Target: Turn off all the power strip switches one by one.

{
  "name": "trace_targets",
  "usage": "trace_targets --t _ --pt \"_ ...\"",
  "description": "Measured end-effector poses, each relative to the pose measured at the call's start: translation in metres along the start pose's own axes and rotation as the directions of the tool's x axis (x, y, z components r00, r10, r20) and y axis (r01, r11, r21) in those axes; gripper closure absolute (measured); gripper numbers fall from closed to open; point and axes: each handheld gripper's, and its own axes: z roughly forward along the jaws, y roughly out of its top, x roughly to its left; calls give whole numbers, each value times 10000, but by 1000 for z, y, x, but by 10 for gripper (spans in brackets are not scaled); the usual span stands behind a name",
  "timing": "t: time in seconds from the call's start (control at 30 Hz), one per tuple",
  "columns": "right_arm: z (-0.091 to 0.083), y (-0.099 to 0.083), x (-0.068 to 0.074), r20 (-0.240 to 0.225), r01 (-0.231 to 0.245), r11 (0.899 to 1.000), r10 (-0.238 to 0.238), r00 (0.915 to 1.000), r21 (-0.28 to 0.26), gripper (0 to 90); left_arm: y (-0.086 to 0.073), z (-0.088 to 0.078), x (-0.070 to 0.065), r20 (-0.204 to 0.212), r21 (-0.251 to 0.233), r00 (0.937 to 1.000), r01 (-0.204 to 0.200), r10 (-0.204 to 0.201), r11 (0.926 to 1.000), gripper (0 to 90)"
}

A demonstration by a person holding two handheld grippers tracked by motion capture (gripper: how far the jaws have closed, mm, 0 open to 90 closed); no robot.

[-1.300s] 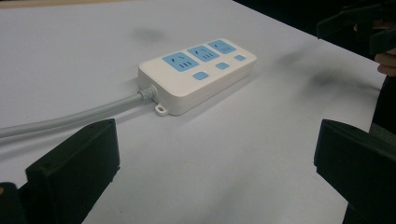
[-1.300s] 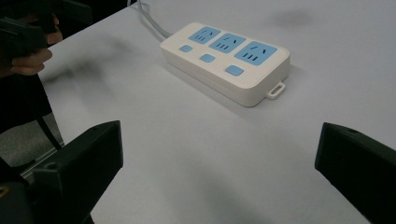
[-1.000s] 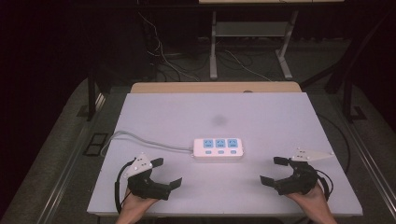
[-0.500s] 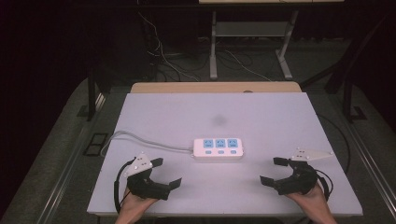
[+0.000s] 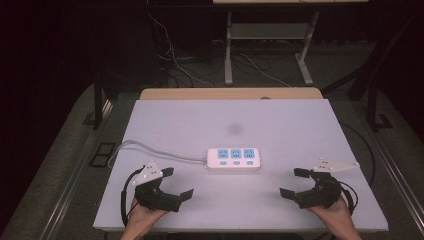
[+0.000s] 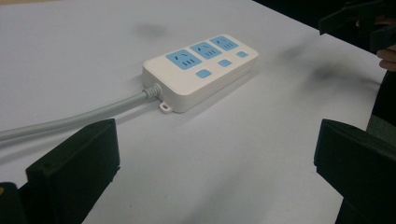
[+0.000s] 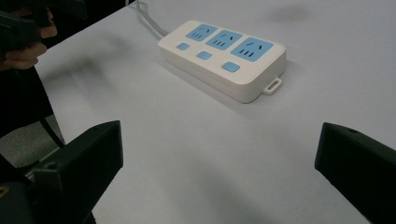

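white table (image 5: 280, 125) — power strip (image 5: 234, 160) central, both tongs spread near front edge.

We count one white plastic power strip (image 5: 234, 160) carrying three blue sockets and three blue square buttons, one grey cable (image 5: 150, 149), one white table (image 5: 280, 125), and two black two-jaw grippers, left gripper (image 5: 172, 185) and right gripper (image 5: 295, 183).

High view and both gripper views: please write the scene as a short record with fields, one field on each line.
surface: white table
object: white power strip with three blue sockets, lying flat near the table's middle
cable: grey cable leaves the strip's left end, running toward the table's left edge
left gripper: open, near the front edge, apart from the strip
right gripper: open, near the front edge, apart from the strip
plugs in sockets: none
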Motion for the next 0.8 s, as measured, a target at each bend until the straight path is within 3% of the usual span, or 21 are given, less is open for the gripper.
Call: trace_targets --t 0.8 --pt "0 -1 -1 -102 -42 10000 42 9999 48 9 30 19 7 359 812 9988 -355 327 9961 0"
